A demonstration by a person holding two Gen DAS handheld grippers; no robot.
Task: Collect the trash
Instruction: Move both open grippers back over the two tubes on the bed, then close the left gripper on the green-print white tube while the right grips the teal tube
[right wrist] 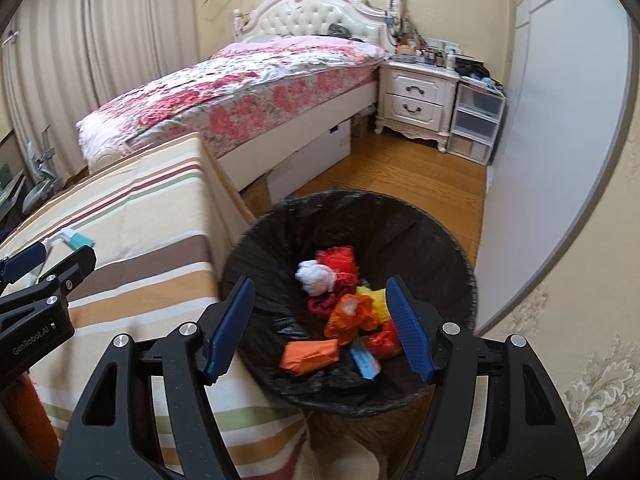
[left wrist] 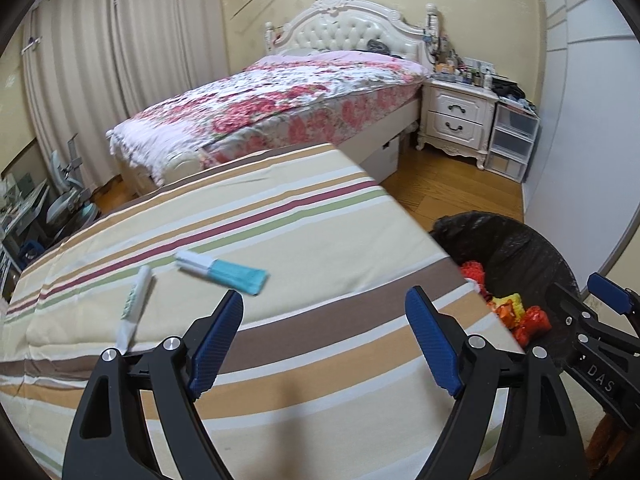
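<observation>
The left wrist view shows the most of the striped cloth point(left wrist: 280, 240) – it fills the middle of the frame, with a blue and white wrapper point(left wrist: 224, 272) and a white wrapper point(left wrist: 136, 300) lying on it at centre left, near each other but apart. The left gripper point(left wrist: 324, 320) hangs over the cloth, spread wide with nothing between its fingers. In this view the trash bin point(left wrist: 520, 248) is only half seen at the right edge. The right wrist view looks straight down into the bin point(right wrist: 280, 232) at lower centre – black bag inside, with red, orange and yellow scraps point(right wrist: 352, 312) and a white wad point(right wrist: 316, 276) in the bottom. The right gripper point(right wrist: 320, 308) is above the bin, let go and empty. The flowery bed point(right wrist: 240, 92), a white nightstand point(right wrist: 416, 96), pale curtains point(left wrist: 120, 60) and wood floor point(right wrist: 400, 168) fill the top of the frames.
</observation>
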